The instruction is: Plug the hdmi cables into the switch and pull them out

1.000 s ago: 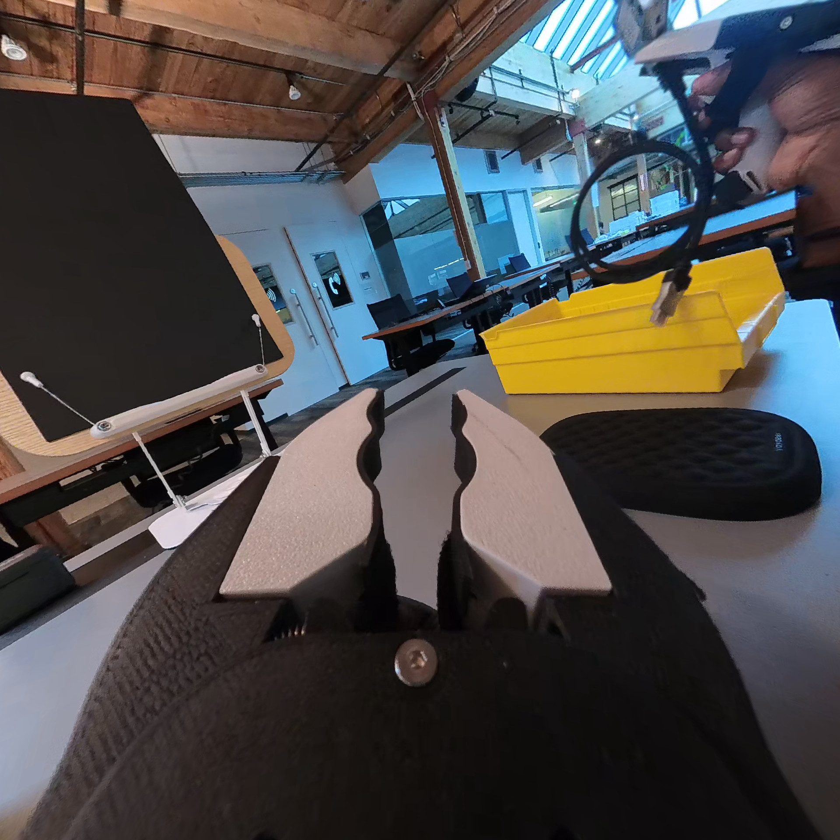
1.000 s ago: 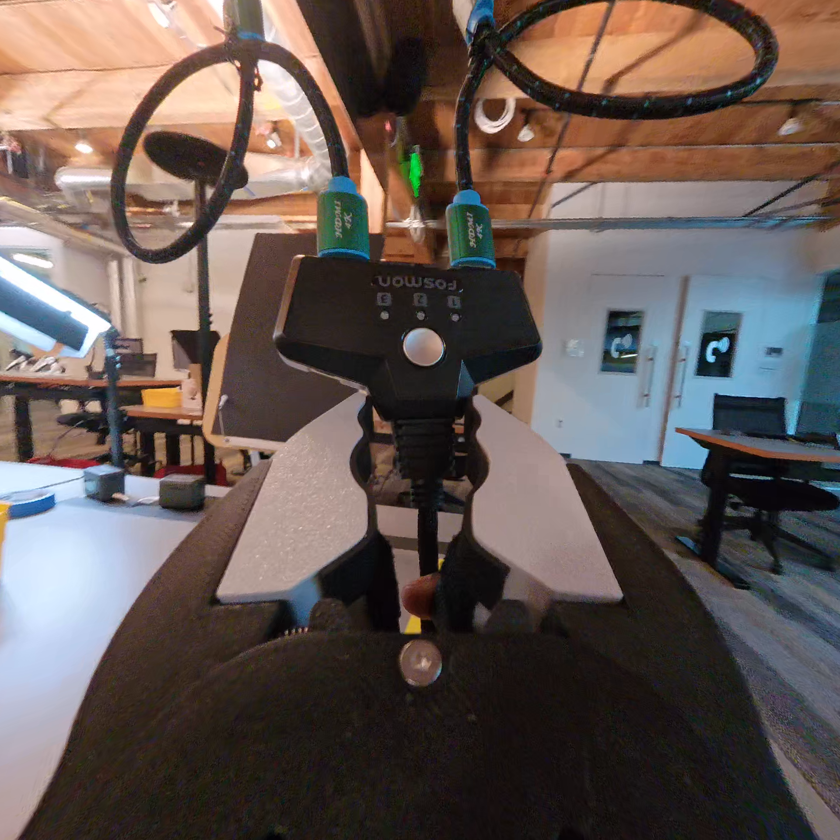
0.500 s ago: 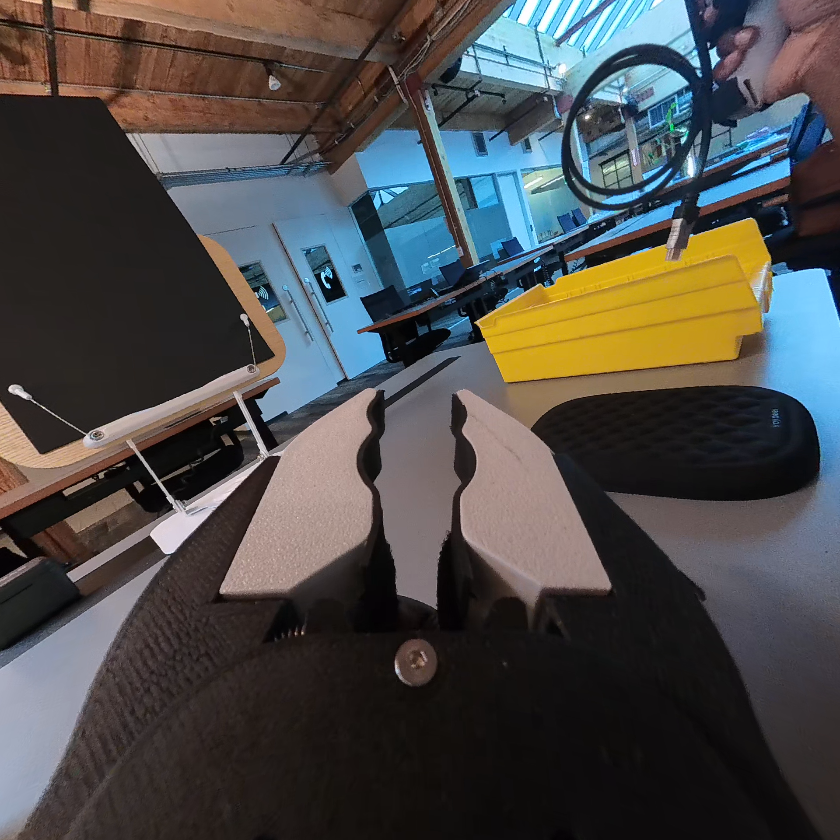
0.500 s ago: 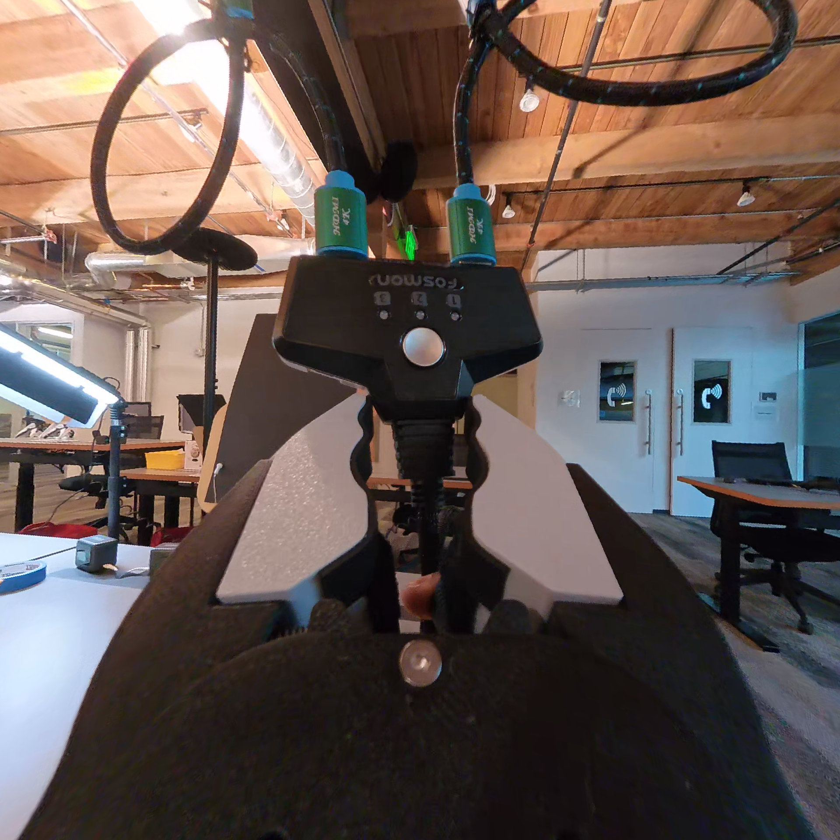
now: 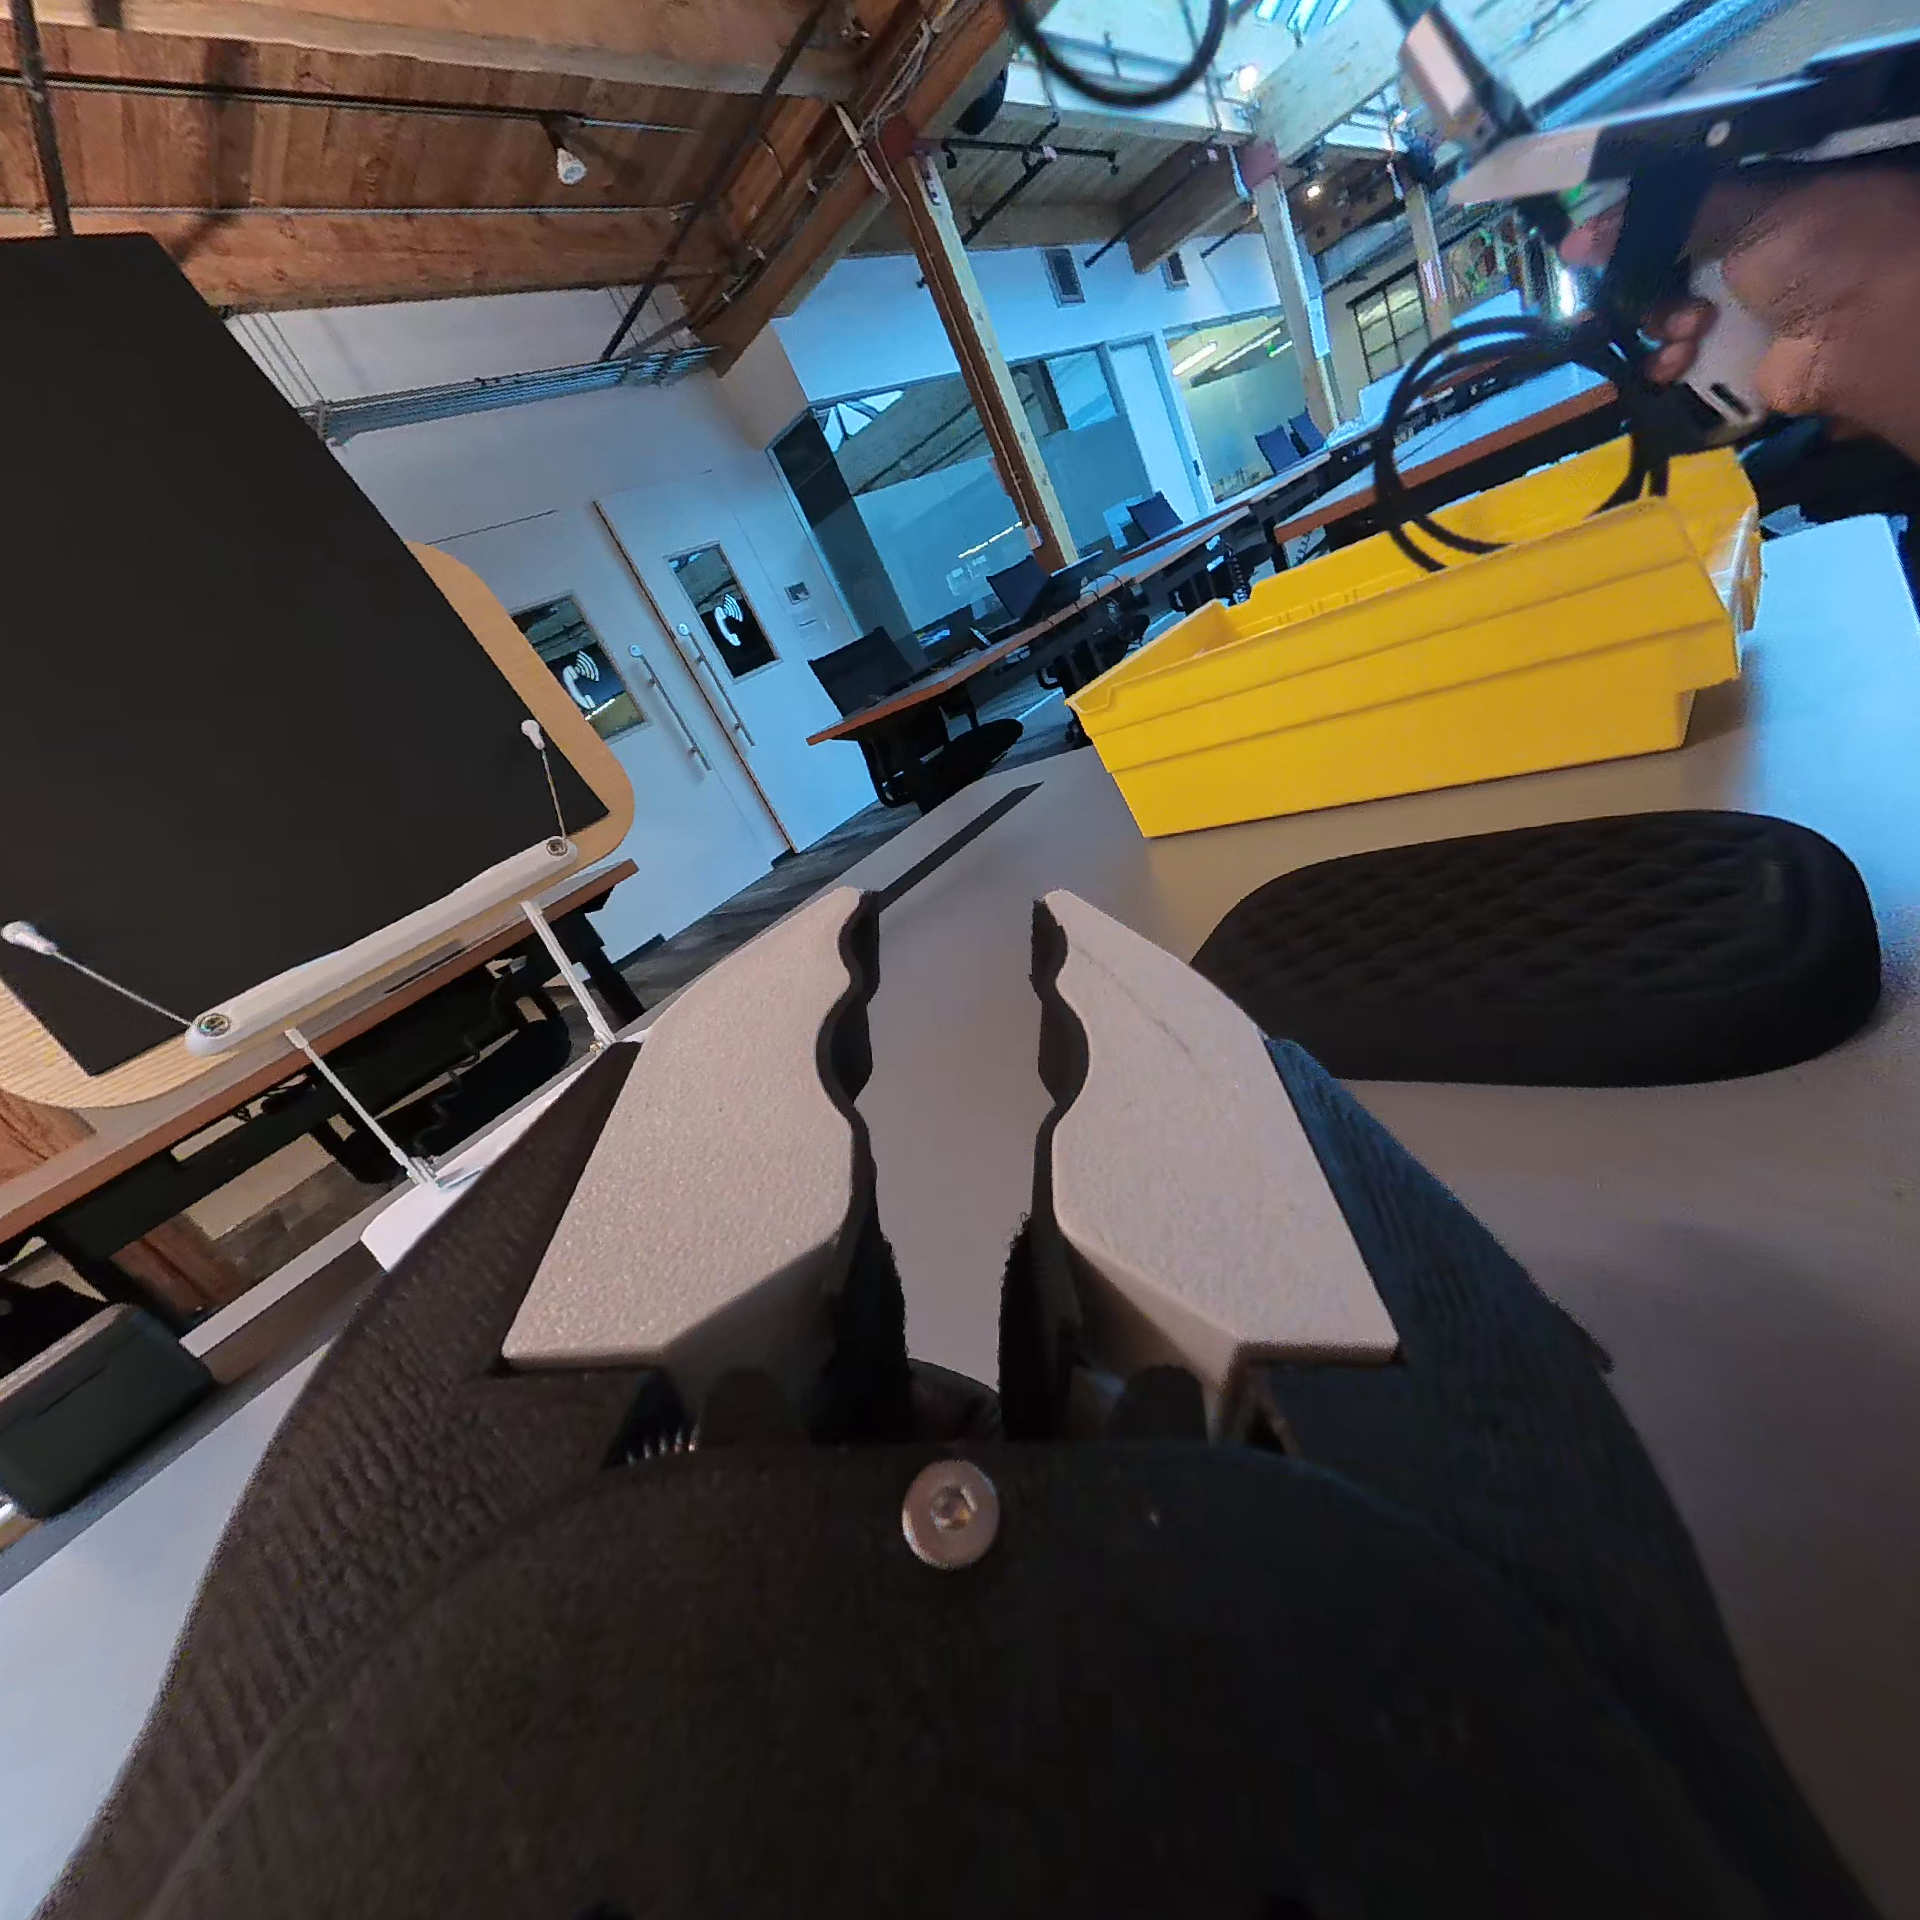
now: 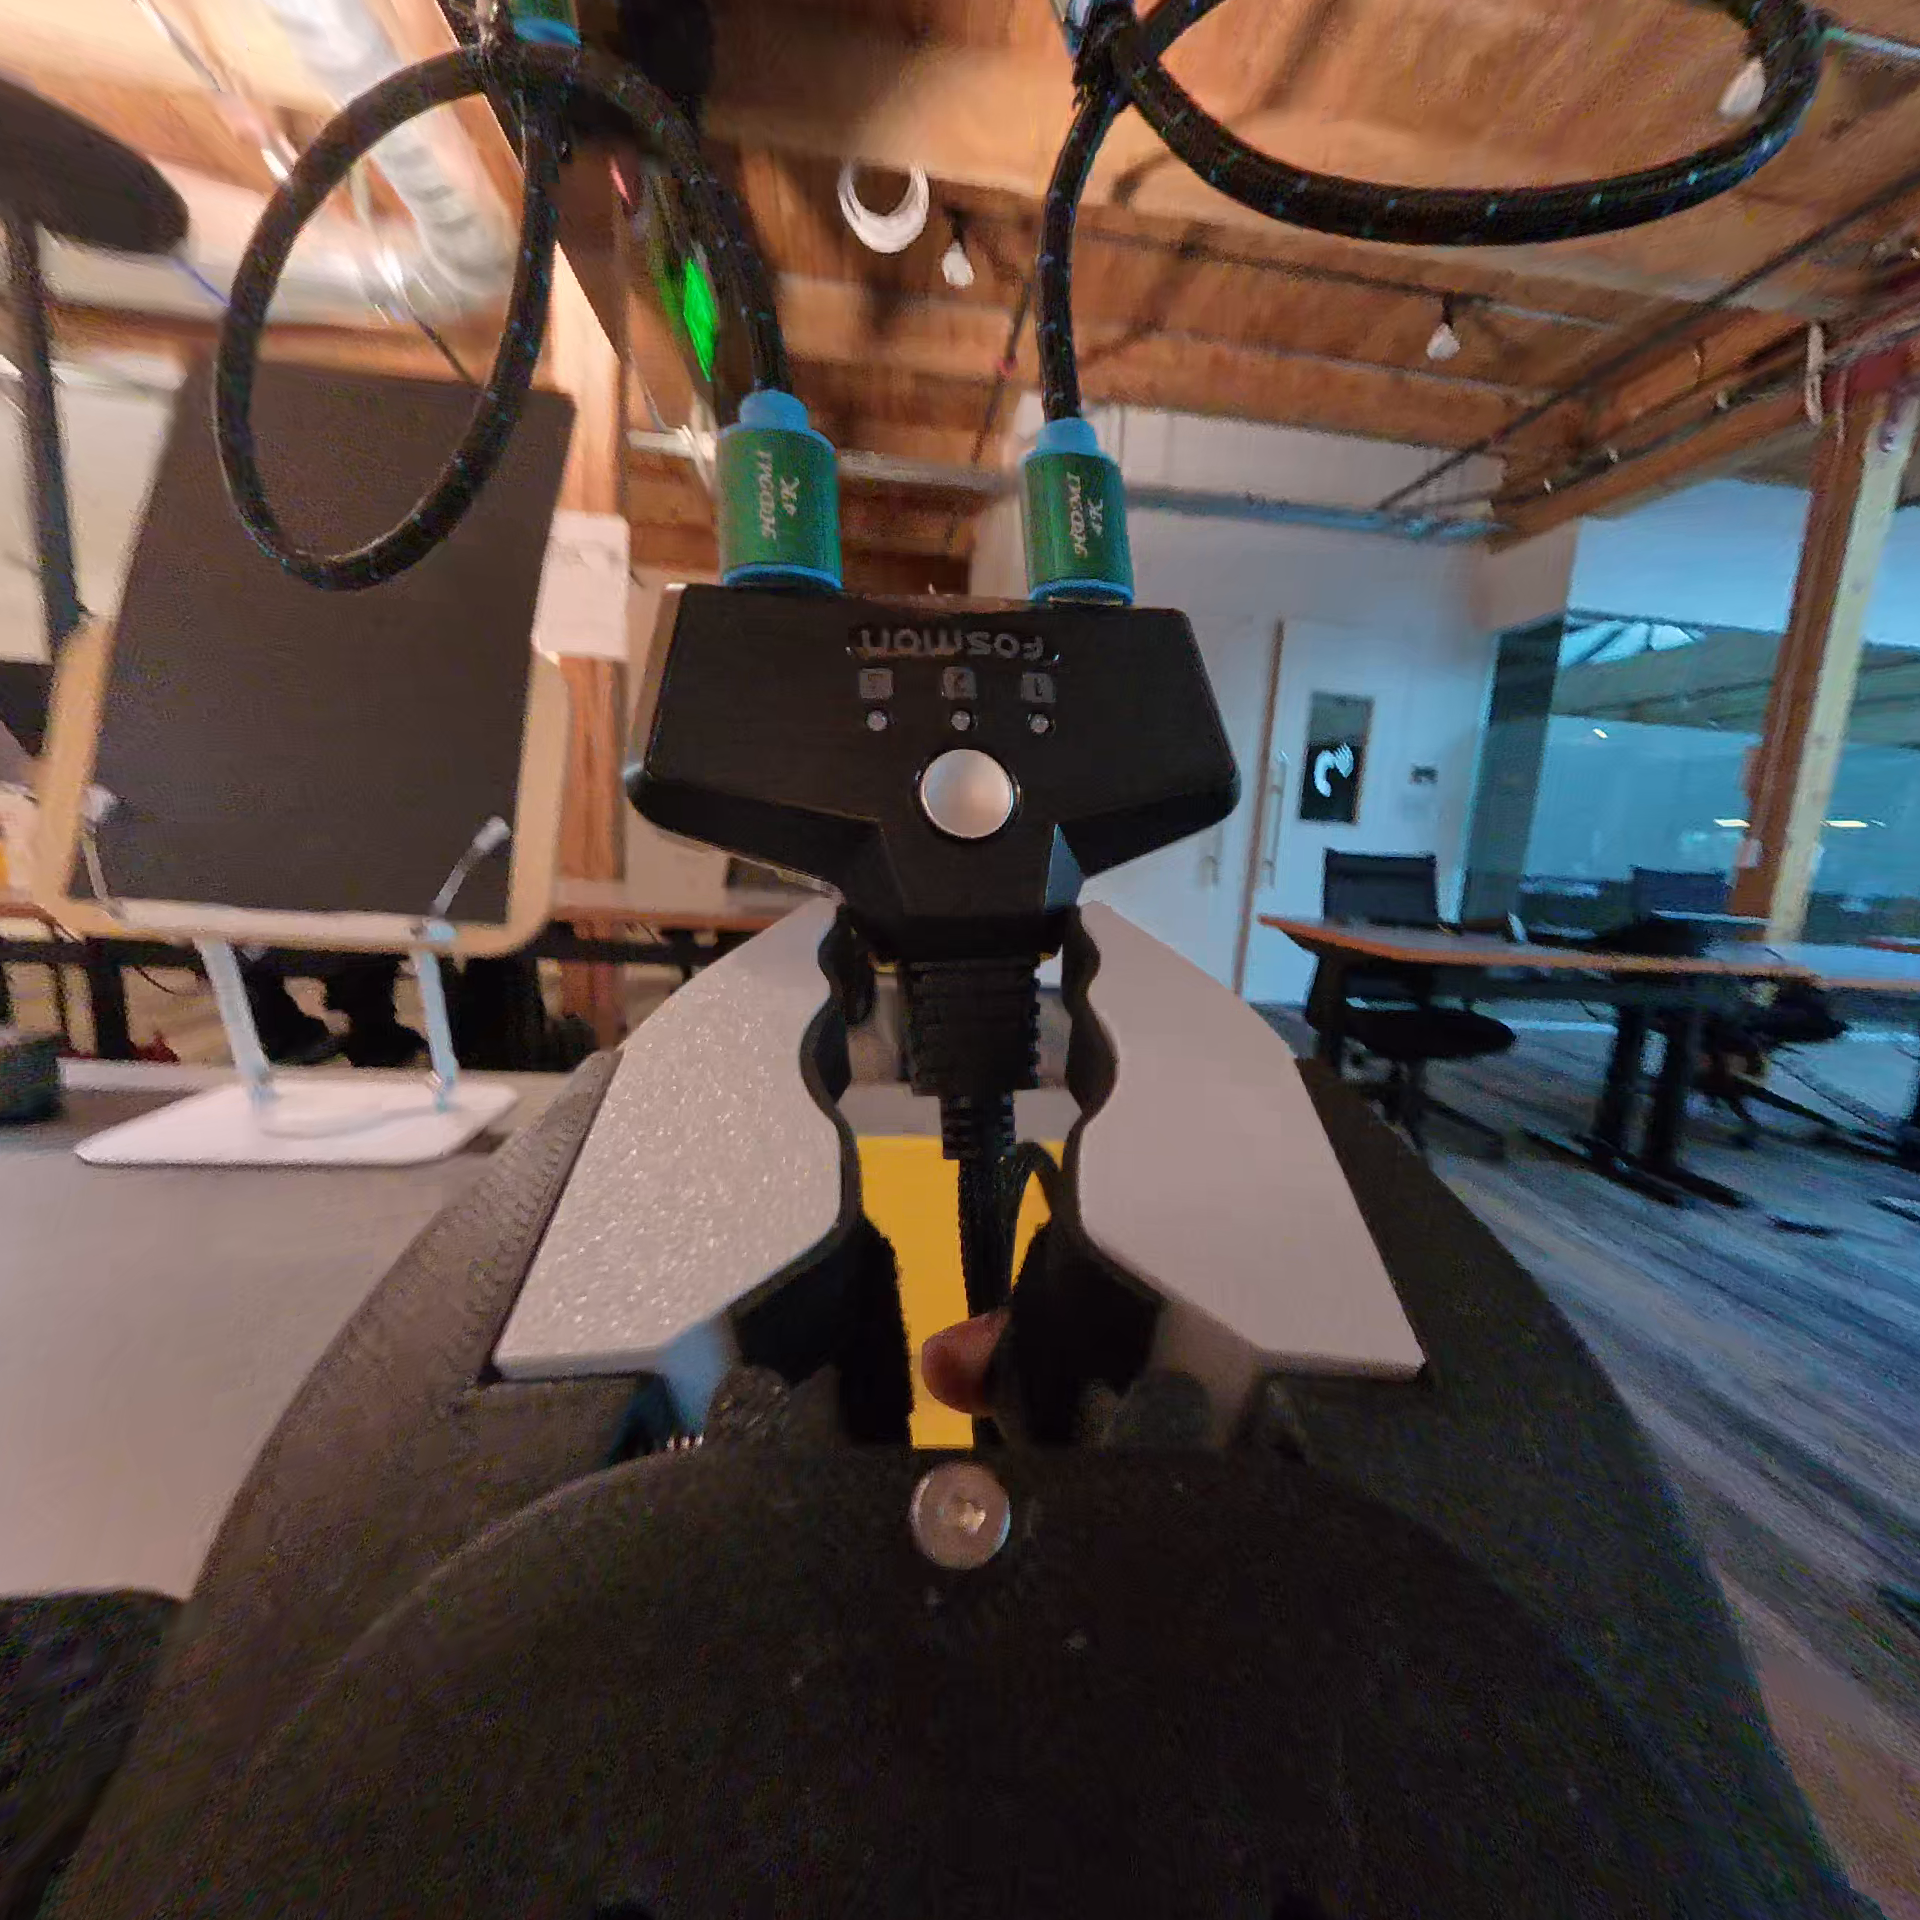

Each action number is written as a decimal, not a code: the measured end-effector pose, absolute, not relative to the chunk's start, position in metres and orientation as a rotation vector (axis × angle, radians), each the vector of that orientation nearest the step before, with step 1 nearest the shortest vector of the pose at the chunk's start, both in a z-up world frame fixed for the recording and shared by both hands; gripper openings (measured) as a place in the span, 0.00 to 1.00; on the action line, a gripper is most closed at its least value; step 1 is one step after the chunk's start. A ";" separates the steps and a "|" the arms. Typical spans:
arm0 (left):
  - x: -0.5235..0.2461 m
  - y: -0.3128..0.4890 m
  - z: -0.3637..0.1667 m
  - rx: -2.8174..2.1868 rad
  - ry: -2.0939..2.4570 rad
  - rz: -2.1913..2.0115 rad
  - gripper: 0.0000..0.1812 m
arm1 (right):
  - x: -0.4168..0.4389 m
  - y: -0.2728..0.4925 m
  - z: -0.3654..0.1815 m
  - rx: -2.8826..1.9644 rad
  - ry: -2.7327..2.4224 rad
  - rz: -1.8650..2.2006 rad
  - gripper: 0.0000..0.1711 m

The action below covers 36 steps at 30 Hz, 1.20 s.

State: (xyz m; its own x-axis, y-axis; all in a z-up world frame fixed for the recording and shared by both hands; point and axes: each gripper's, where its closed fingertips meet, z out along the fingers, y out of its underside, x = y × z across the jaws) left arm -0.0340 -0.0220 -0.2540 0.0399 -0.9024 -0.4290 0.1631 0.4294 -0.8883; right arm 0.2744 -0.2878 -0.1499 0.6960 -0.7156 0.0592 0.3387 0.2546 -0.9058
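**Switch held aloft, both plugs seated, left tongs idle**

The switch [image 6: 940,743] sits in the right tongs [image 6: 956,977], which pinch it at its narrow neck where the pigtail lead leaves; the wide body stands clear above the tips. Two green-sleeved HDMI plugs [image 6: 779,499] are pushed into its far edge side by side, their braided cables [image 6: 395,312] looping up and out of frame. The switch's long axis runs in line with the fingers, ports pointing away from the camera and upward, button face toward the lens.

Compared with half a second ago, the right view has swung lower and sideways: more worktop [image 6: 208,1299] and a stand now show behind the switch, while the grip on the neck looks unchanged. The left view has tilted too, and the coiled lead hanging from the far gripper now dangles over the yellow bins [image 5: 1403,675].

The left tongs [image 5: 951,935] stand spread and empty, low over the worktop beside a black pad [image 5: 1558,935]. Plugging looks done; the pull-out probably comes next, and the left tongs would need to rise to a plug.
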 end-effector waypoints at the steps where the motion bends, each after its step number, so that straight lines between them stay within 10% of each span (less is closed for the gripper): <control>1: -0.034 -0.023 -0.255 -0.759 1.267 -0.946 0.15 | 0.276 -0.288 -0.157 -1.128 0.419 -0.770 0.23; 22: -0.032 -0.026 -0.257 -0.736 1.291 -0.915 0.15 | 0.311 -0.274 -0.238 -1.779 0.554 -1.175 0.23; 36: -0.031 -0.027 -0.258 -0.731 1.297 -0.904 0.15 | 0.329 -0.232 -0.313 -2.055 0.664 -0.740 0.22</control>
